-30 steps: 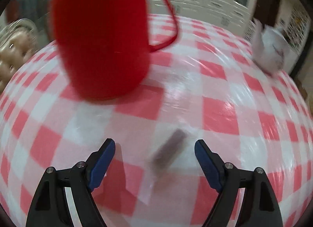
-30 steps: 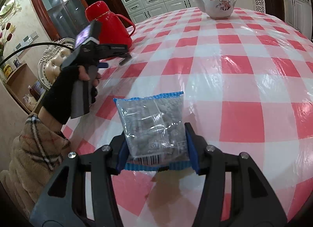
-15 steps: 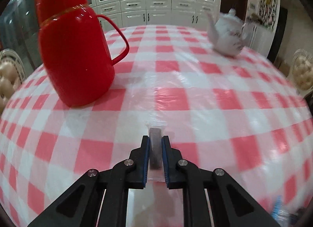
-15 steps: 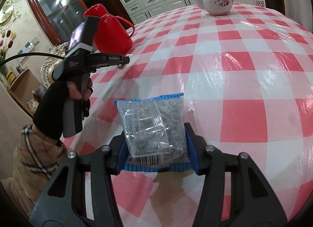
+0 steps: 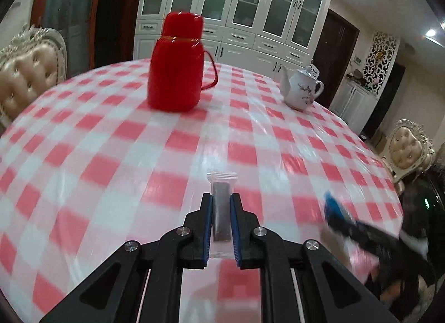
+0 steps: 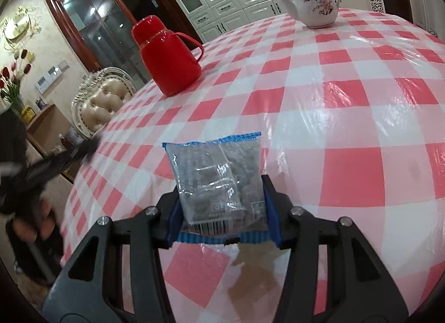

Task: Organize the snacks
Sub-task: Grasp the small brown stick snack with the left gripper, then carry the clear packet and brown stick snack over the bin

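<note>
A small clear packet with a dark brown bar (image 5: 221,209) is pinched between the blue pads of my left gripper (image 5: 221,200), which is shut on it above the red-and-white checked tablecloth (image 5: 111,156). My right gripper (image 6: 221,184) is shut on a wider clear packet with blue sealed ends (image 6: 217,181), held just over the cloth. In the left wrist view the right gripper (image 5: 336,211) appears blurred at the lower right. In the right wrist view the left gripper (image 6: 91,143) is a dark blur at the left edge, held by a gloved hand (image 6: 30,228).
A red thermos jug (image 5: 175,67) with a handle stands at the back left of the table. A white flowered teapot (image 5: 301,88) stands at the back right. Padded cream chairs (image 5: 25,72) sit around the table edge, and white cabinets line the far wall.
My left gripper closed on the brown bar packet, lifted it and drew back from the red jug toward the near edge. The right gripper kept still with its packet.
</note>
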{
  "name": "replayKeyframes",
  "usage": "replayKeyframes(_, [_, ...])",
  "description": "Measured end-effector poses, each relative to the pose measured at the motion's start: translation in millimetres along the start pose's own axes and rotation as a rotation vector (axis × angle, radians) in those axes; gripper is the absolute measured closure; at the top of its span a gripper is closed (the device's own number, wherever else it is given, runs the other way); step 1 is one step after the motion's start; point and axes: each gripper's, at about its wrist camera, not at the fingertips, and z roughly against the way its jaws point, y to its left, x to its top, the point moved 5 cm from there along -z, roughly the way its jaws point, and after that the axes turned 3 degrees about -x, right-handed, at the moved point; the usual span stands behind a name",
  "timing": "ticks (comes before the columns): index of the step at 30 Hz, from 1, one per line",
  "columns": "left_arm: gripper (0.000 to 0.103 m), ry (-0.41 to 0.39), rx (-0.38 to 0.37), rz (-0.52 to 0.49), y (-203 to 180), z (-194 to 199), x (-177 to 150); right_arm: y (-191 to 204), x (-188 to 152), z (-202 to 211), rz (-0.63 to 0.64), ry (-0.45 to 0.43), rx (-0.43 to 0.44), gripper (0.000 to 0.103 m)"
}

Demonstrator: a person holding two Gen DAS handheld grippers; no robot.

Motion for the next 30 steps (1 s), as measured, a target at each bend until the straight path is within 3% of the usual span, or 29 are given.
replayKeyframes(6, [0.09, 0.017, -0.033, -0.028, 0, 26, -46, 40, -35, 27, 0.066, 0.017, -0.089, 0.049])
replayKeyframes(15, [0.09, 0.04, -0.106, -0.131, -48, 54, -100, 77, -85, 90, 0.19, -0.005, -0.189, 0.049])
replayKeyframes(24, [0.09, 0.114, -0.207, -0.283, -117, 79, -161, 64, -139, 160, 0.247, 0.057, -0.256, 0.049])
replayKeyframes(30, [0.09, 0.121, -0.198, -0.362, -140, 96, -183, 47, -168, 196, 0.262, 0.068, -0.292, 0.049])
